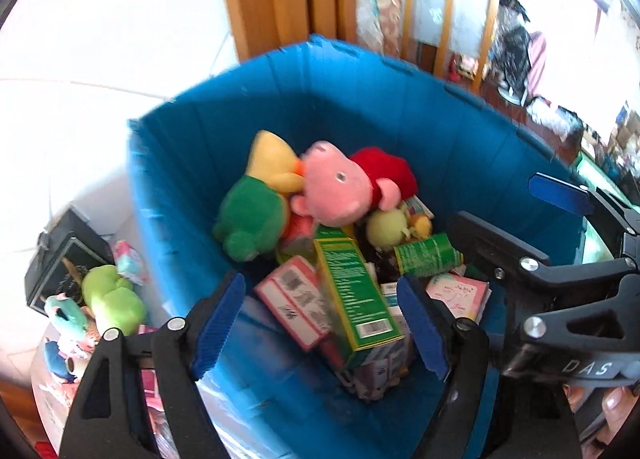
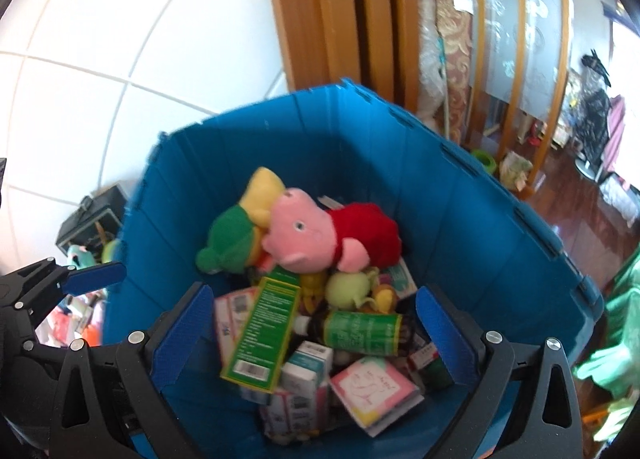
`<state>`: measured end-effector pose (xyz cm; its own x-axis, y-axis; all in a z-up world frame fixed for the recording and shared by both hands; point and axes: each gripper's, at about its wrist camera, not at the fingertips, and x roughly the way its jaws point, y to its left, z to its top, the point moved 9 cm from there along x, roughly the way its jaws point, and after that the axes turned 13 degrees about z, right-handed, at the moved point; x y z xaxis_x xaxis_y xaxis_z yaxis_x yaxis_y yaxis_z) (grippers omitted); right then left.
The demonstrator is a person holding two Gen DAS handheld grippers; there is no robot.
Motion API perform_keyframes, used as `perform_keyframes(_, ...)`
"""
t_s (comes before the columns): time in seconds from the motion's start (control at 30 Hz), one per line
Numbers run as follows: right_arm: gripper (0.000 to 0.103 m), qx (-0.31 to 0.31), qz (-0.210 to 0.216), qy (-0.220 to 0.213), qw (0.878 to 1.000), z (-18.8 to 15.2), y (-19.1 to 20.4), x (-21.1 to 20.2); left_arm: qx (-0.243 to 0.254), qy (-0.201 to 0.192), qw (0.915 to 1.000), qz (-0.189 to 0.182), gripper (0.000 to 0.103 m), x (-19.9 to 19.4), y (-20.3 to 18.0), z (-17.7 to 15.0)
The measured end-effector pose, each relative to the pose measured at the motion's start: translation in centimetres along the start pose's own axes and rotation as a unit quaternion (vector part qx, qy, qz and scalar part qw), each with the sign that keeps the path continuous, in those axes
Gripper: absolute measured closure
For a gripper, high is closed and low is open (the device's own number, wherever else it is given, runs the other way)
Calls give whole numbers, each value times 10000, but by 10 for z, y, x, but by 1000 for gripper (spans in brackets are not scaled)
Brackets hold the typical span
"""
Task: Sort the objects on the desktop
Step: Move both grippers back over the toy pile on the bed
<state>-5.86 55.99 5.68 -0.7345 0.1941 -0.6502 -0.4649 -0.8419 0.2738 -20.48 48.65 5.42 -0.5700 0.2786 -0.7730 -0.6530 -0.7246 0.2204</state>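
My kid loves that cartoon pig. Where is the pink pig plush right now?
In both wrist views the pink pig plush lies inside the blue bin, on top of the pile toward the back, beside a green and yellow plush and above the long green box.

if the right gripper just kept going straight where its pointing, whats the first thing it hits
Probably the green bottle lying on the pile in the blue bin, which sits about midway between the open fingers of the right gripper. The long green box lies just to its left. Depth is hard to judge here.

Plush pig (matt plastic crate)
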Motion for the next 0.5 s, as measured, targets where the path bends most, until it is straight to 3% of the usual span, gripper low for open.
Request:
perform_keyframes(0.27,0,-811,261,-44,9964,9,104,5,-687,-86,9965,479,25,-26,115,-35)
perform_keyframes(0.5,0,-1523,737,265,9852,-4,223,40,-1428,89,9845,1018,25,-38,234,-97)
